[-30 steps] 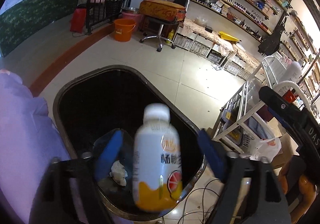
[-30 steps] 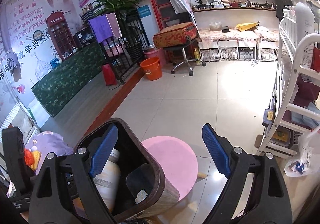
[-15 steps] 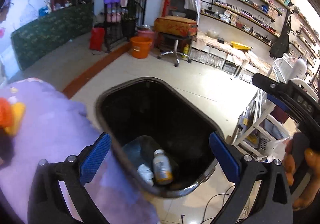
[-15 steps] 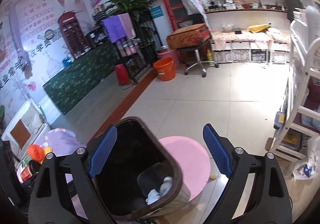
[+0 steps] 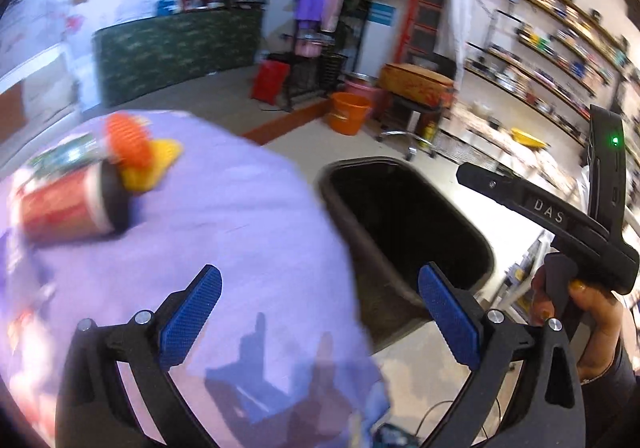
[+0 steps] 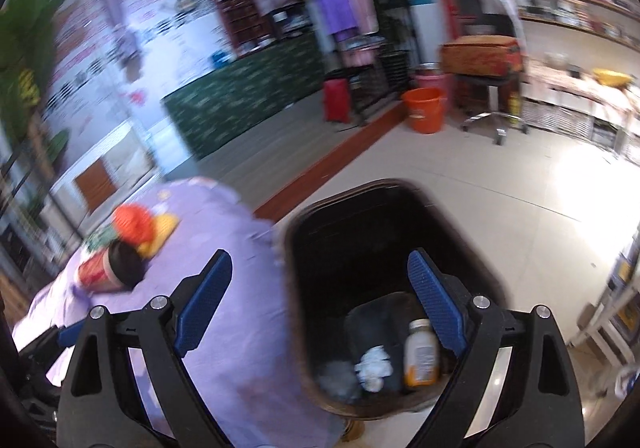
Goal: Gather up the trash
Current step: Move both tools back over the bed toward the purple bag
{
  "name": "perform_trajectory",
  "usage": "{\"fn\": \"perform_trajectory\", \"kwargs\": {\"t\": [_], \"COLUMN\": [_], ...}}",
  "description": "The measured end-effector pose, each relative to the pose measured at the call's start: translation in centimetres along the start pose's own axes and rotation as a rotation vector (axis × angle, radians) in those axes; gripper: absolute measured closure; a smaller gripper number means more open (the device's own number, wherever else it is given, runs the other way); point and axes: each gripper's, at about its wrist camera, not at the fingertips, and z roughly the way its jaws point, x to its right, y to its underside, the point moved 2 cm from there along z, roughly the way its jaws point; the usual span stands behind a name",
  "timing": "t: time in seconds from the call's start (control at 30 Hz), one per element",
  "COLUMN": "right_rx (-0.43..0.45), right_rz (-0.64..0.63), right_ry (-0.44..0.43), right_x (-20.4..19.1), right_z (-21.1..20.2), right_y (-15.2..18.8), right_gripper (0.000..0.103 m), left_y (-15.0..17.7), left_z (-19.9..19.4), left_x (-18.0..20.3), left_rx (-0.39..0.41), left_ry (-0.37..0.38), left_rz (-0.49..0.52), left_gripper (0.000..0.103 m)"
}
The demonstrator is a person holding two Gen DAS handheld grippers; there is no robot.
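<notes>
A dark trash bin stands on the floor beside a table with a purple cloth. Inside the bin lie a white-and-orange drink bottle and crumpled white paper. My right gripper is open and empty above the bin's near rim. My left gripper is open and empty over the cloth's edge, with the bin to its right. A red paper cup lies on its side on the cloth at left, next to an orange and yellow object; the cup also shows in the right wrist view.
An orange bucket and a stool with a patterned cushion stand on the tiled floor behind. A green counter runs along the far wall. A white rack stands at right. The other handle with a hand shows at right.
The bottle dropped from my left gripper into the bin. Both grippers have swung left toward the purple table, bringing the red cup into view.
</notes>
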Motion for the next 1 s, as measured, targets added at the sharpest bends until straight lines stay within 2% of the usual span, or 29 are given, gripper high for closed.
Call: {"fn": "perform_trajectory", "kwargs": {"t": [0.3,0.43,0.53,0.67,0.77,1.0], "right_rx": [-0.117,-0.151,-0.165,-0.190,-0.228,-0.326], "right_rz": [-0.191,-0.246,-0.281,-0.328,-0.340,-0.457], "right_ry": [-0.220,-0.272,-0.302,-0.354,-0.412,-0.574], "right_x": [-9.7,-13.0,-15.1,-17.6,-20.0,-28.7], "right_z": [2.7,3.4,3.7,3.9,4.8,7.3], "right_y": [3.2,4.5,5.1,5.3,5.3,6.7], "right_gripper": [0.014,0.014,0.014,0.014,0.014,0.015], "left_y": [3.3,4.8,6.0,7.2,7.6,9.1], "left_z": [-4.2,-6.0,-6.6,-7.8,-9.2,-11.1], "left_x": [-6.5,-10.2,-13.1,-16.7,-18.9,-20.9], "left_rx": [0.015,0.030,0.006,-0.015,0.007,0.011], "left_ry": [-0.226,-0.295,-0.354,-0.375,-0.396,-0.421], "left_rz": [-0.109,-0.179,-0.250,-0.360,-0.424,-0.464], "left_gripper": [0.006,0.006,0.006,0.007,0.007,0.007]}}
